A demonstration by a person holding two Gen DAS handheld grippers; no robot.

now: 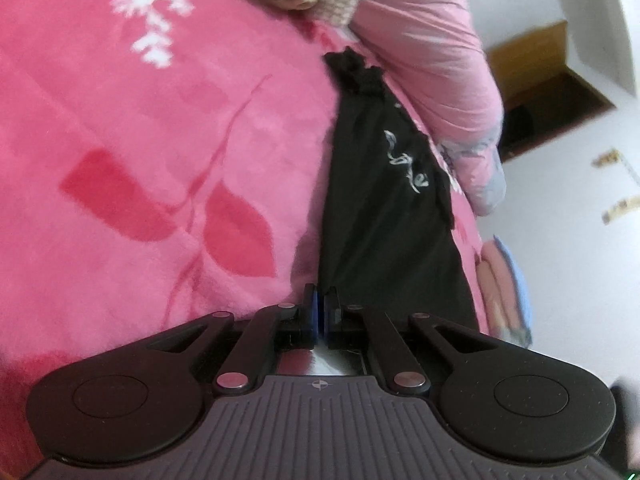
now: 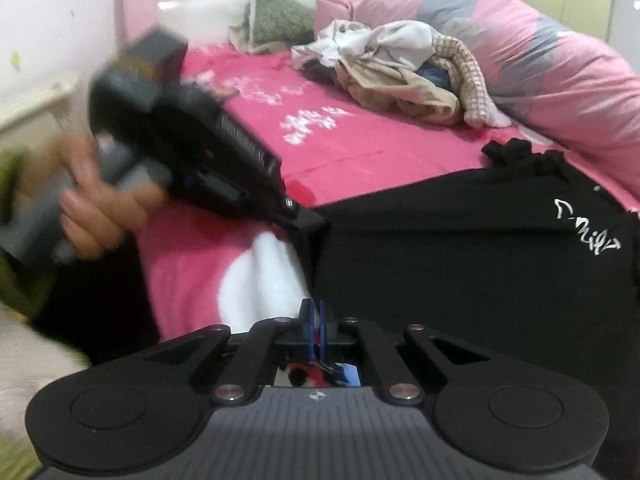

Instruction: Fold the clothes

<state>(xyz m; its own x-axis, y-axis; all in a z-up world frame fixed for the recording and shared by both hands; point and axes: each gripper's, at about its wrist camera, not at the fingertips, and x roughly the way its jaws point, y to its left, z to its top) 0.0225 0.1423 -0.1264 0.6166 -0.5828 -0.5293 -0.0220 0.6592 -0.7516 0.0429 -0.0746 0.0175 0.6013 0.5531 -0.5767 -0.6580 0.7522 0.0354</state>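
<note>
a black cotton garment with white script lettering [image 2: 460, 264] lies spread across a bright pink fleece blanket printed with red leaves and white flowers [image 1: 160, 140] covering a bed, its crumpled far end [image 1: 354, 70] bunched close to a rolled pink and grey quilt [image 2: 540, 64] along the bed's far side. the left gripper [image 1: 320, 312], seen from its own camera, has its two blue-padded fingers drawn almost together with only a thin slit between them, and the near edge of the black garment sits right at that slit, pinched between the pads. from the right wrist camera the left gripper [image 2: 308, 220] appears as a blurred black tool held in the person's left hand [image 2: 100, 208], its tip meeting the corner of the black cloth where the fabric rises into a vertical fold. the right gripper [image 2: 316, 320] also has its fingers nearly closed; the black cloth lies just to its right, but whether any fabric is caught between the pads cannot be told from this view. a heap of unfolded beige, white and checked clothes [image 2: 400, 68] sits farther up the bed, near a green patterned cushion [image 2: 280, 16] leaning on the white padded headboard [image 2: 200, 12].
</note>
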